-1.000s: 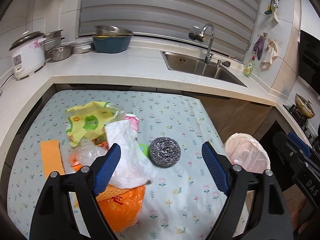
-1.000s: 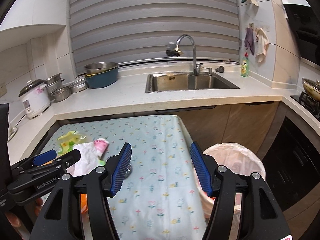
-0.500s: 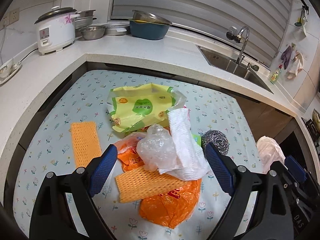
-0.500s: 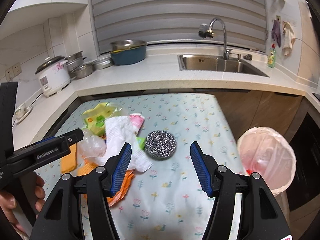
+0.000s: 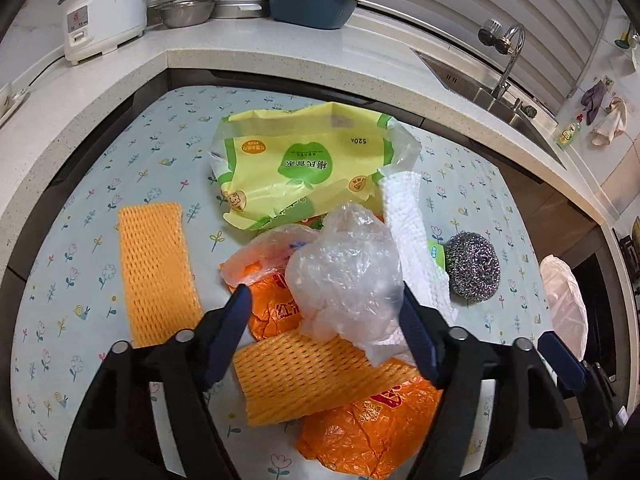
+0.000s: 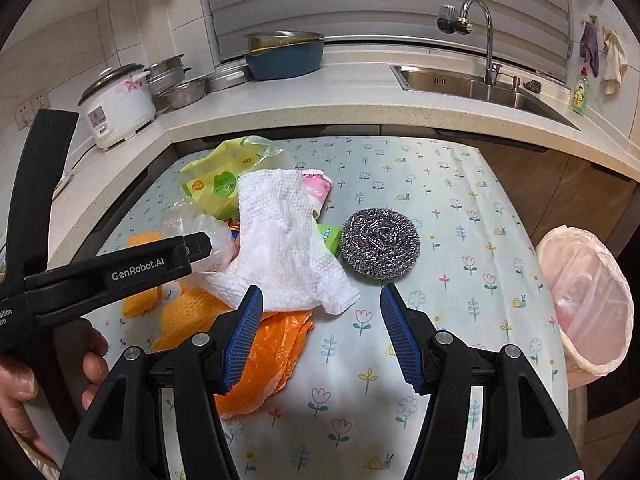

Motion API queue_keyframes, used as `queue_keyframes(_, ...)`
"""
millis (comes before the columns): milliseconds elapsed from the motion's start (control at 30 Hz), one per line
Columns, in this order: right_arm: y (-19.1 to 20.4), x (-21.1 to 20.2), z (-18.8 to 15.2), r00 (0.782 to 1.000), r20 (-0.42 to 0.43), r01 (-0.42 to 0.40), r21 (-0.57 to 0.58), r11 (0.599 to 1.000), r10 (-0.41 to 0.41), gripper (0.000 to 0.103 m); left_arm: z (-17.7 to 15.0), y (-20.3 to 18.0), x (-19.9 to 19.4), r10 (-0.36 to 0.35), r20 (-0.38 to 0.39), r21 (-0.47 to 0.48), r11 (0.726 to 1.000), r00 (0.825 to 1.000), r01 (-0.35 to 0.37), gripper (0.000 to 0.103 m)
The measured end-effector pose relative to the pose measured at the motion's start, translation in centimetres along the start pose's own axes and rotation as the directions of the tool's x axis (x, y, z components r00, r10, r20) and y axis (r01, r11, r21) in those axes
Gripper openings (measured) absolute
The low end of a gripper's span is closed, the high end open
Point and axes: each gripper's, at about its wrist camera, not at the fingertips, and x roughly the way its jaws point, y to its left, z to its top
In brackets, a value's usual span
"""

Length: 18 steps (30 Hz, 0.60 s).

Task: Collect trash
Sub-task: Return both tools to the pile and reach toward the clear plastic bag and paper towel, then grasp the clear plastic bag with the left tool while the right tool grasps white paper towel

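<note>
A trash pile lies on the flowered table [image 5: 80,216]: a crumpled clear plastic bag [image 5: 344,276], a white paper towel [image 6: 284,240], a yellow-green wrapper [image 5: 296,164], orange plastic bags [image 5: 368,432], two orange foam nets [image 5: 154,268], and a steel scourer [image 6: 380,244]. My left gripper [image 5: 324,312] is open, its jaws on either side of the clear bag. My right gripper [image 6: 322,320] is open and empty, just before the paper towel's near edge and the scourer. A pink-lined trash bin [image 6: 588,300] stands off the table's right edge.
A stone counter wraps the back and left, with a rice cooker [image 6: 116,108], metal bowls [image 6: 184,92], a blue basin [image 6: 284,60] and a sink with faucet [image 6: 480,84]. A green packet [image 6: 328,236] and a pink wrapper [image 6: 316,184] lie by the towel.
Both grippers moved left and down toward the trash pile. The left gripper's open jaws now flank the clear bag; the right view swung from the bin side to the towel and scourer.
</note>
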Motion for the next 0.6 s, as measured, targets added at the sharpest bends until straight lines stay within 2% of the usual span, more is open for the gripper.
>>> queue_keyframes(33, 0.1, 0.4, -0.1, 1.0, -0.008, -0.002, 0.0, 1.0, 0.002, 0.059, 0.0, 0.1, 0.3, -0.008, -0.009, -0.001, 1.0, 1.0, 0.008, 0.051)
queue_keyframes(100, 0.2, 1.1, -0.2, 1.0, -0.022, -0.012, 0.001, 1.0, 0.012, 0.059, 0.1, 0.4, 0.6, -0.019, -0.023, -0.003, 1.0, 1.0, 0.019, 0.031)
queue_keyframes(133, 0.4, 1.4, -0.2, 0.999, -0.028, -0.017, 0.003, 1.0, 0.017, 0.059, 0.0, 0.5, 0.7, -0.028, -0.028, -0.005, 1.0, 0.999, 0.028, 0.027)
queue_keyframes(167, 0.4, 1.7, -0.2, 0.999, -0.031, -0.021, 0.003, 1.0, 0.021, 0.059, 0.0, 0.7, 0.7, -0.033, -0.027, -0.006, 0.999, 0.999, 0.033, 0.018)
queue_keyframes(200, 0.6, 2.0, -0.2, 0.999, -0.035, -0.026, 0.005, 1.0, 0.026, 0.059, 0.0, 0.7, 0.6, -0.032, -0.024, -0.006, 0.999, 0.999, 0.032, 0.015)
queue_keyframes(300, 0.8, 2.8, 0.0, 0.998, -0.041, -0.043, 0.008, 0.999, 0.044, 0.059, 0.1, 0.9, 0.2, -0.034, -0.012, -0.008, 0.999, 0.999, 0.034, 0.011)
queue_keyframes(500, 1.9, 4.2, 0.3, 0.995, -0.06, -0.08, -0.003, 0.997, 0.08, 0.059, 0.3, 1.1, -0.3, -0.032, -0.001, -0.01, 0.999, 0.999, 0.032, 0.011)
queue_keyframes(533, 2.1, 4.5, 0.3, 0.994, -0.066, -0.088, -0.005, 0.996, 0.087, 0.054, 0.3, 1.1, -0.3, -0.031, -0.003, -0.011, 0.999, 1.0, 0.031, 0.011)
queue_keyframes(600, 2.2, 5.1, 0.2, 0.991, -0.091, -0.104, -0.006, 0.995, 0.103, 0.036, 0.3, 1.1, -0.3, -0.032, -0.003, -0.011, 0.999, 0.999, 0.032, 0.011)
